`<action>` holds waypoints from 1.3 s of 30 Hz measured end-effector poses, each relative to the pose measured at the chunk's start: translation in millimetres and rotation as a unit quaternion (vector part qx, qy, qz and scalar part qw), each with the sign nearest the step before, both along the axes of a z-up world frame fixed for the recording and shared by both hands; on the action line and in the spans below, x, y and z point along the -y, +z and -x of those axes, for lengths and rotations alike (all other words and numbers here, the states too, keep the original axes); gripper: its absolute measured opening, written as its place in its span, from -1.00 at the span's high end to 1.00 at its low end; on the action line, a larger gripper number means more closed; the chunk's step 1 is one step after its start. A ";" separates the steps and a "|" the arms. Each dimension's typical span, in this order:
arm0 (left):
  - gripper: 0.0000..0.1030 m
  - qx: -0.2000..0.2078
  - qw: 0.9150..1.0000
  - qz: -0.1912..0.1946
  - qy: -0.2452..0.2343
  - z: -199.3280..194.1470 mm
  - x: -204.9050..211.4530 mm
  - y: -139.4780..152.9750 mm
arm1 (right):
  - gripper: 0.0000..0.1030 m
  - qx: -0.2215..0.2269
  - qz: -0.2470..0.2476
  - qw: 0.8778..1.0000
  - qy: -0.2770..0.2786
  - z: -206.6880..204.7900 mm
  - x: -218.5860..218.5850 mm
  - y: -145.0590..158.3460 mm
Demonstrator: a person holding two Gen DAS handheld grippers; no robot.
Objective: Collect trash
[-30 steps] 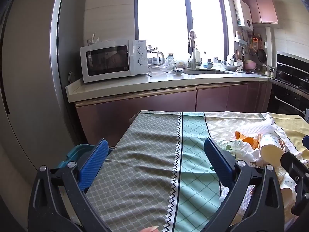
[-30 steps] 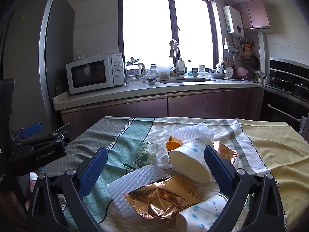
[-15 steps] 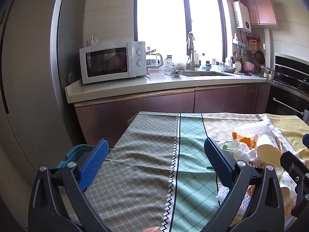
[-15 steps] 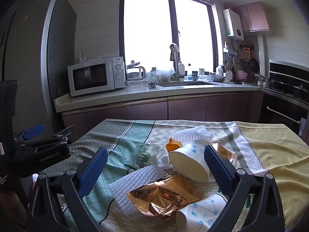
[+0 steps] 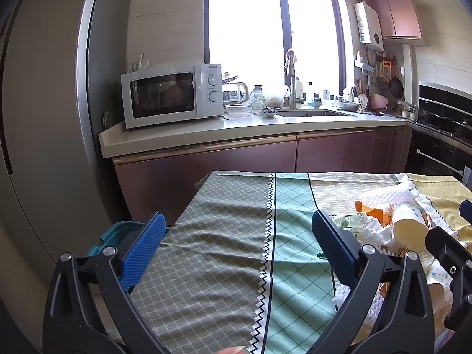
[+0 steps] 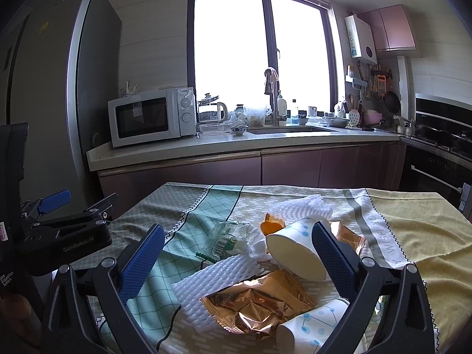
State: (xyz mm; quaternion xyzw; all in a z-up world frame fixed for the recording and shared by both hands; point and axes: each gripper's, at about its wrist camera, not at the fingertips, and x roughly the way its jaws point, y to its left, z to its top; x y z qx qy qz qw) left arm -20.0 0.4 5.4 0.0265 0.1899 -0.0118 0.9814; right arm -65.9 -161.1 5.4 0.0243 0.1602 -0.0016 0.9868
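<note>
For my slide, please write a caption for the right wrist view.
Open right gripper above table trash: paper cups, copper foil wrapper, white foam netting.

Cups (image 6: 298,253), wrappers (image 6: 256,298) lie on tablecloth (image 6: 413,230), counter (image 6: 236,147) behind.

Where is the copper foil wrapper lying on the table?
In the right wrist view, the copper foil wrapper lies low and central on the tablecloth, between the white foam netting and a fallen paper cup.

Lower paper cup (image 6: 312,321) cut by right tool finger.
</note>
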 end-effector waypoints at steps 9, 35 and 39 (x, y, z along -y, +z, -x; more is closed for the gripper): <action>-0.90 -0.005 1.000 -0.005 0.020 -7.4 10.7 -0.4 | -0.87 -0.005 -0.005 1.000 0.018 -13.6 11.4 -0.7; -0.90 0.012 1.000 -0.002 0.026 4.6 20.8 -3.9 | -0.87 0.006 0.004 1.000 0.010 -12.6 25.1 -4.9; -0.90 0.017 1.000 0.001 0.017 10.3 18.2 -5.5 | -0.87 0.008 0.004 1.000 0.003 -6.5 22.8 -4.7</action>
